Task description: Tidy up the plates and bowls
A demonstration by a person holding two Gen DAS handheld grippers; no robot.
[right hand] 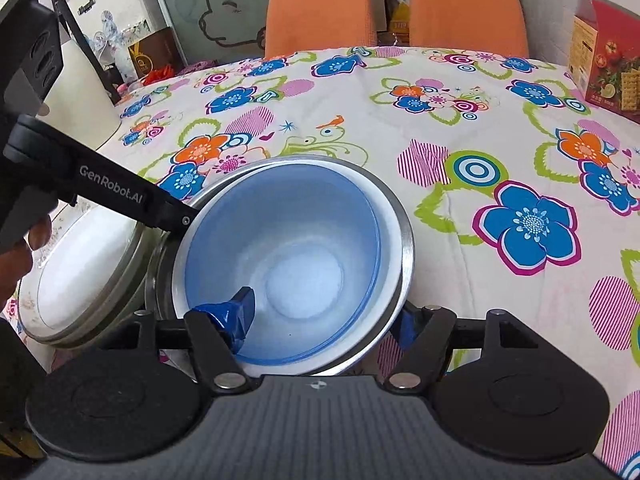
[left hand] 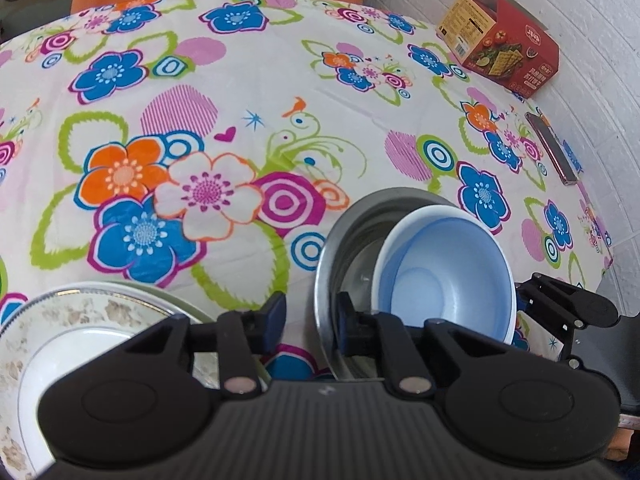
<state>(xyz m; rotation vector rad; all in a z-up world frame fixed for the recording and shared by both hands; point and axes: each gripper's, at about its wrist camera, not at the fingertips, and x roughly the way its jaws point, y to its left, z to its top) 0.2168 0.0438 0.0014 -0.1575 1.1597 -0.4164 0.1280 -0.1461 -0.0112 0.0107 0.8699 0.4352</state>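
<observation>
Down at the near edge of the flowered tabletop [right hand: 460, 216], the right claw [right hand: 324, 316] stands wide, its two blue-tipped fingers straddling the near rim of the blue bowl [right hand: 292, 256]: the left finger [right hand: 236, 314] dips inside the bowl against its inner wall, the right one sits outside, past the rim of the steel bowl [right hand: 406, 236]. It spans both rims without clamping them. The blue bowl is nested in the steel bowl, tilted a little in it.

The left claw [left hand: 310, 320] is open to a middling gap. Its right finger [left hand: 346, 316] stands at the left rim of the steel bowl [left hand: 340, 236], its left finger [left hand: 276, 312] outside over the cloth; whether either one touches the metal I cannot tell. From the right wrist view the left claw's arm reaches in from the left to that same rim, with part of a hand [right hand: 24, 248] on its grip.

Count: two bowls, one blue [left hand: 444, 264] and one steel, stacked; to their left one patterned white plate [left hand: 72, 340] lying on a second dish with a greenish rim. Also on the tabletop are one red cracker box [left hand: 500, 36] and one phone [left hand: 552, 148] at the right edge. Two orange chairs [right hand: 320, 12] stand at the far side.
</observation>
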